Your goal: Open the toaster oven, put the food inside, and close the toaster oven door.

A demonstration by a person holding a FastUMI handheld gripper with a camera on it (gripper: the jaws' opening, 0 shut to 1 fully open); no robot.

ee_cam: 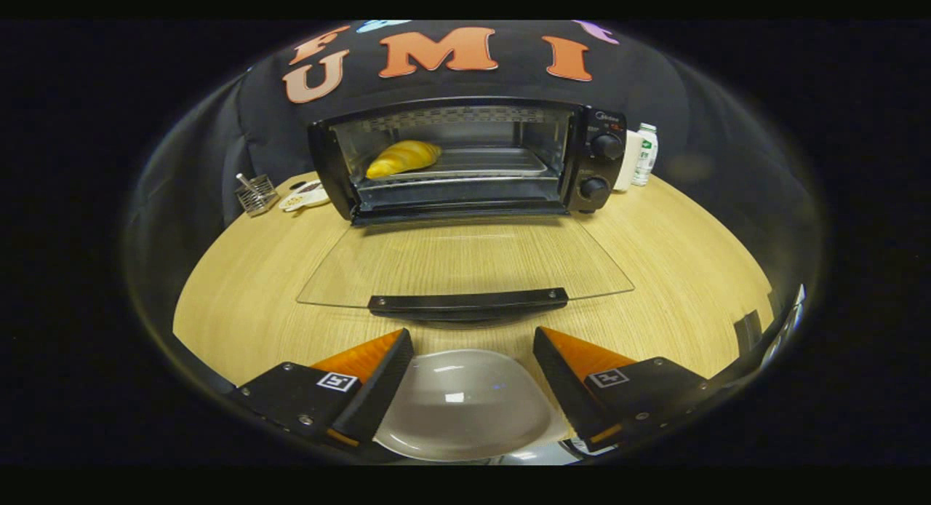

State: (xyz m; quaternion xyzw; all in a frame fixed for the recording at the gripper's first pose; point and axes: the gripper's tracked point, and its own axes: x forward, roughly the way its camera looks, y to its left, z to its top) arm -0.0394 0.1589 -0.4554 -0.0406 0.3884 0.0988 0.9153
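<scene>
Pale wood-grain surface (240,301) here, round-edged, with dark booth cloth hanging behind it. The gripper (473,348) sits low over the near edge, both fingers (378,367) spread wide and gripping nothing, angled toward the oven. Between them, just beneath, lies a white plate (465,403), bare and glossy. Just ahead of the fingers, the toaster oven's glass door (465,261) lies folded flat down on the surface, its black handle (469,301) nearest the tips. Beyond that, the black toaster oven (465,159) stands open, and there's the croissant (404,158) on the rack inside, toward the left. Two knobs (605,147) on its right panel. Off its left, a small wire basket (256,193) and a white dish (305,194); off its right, a white bottle (644,154).
</scene>
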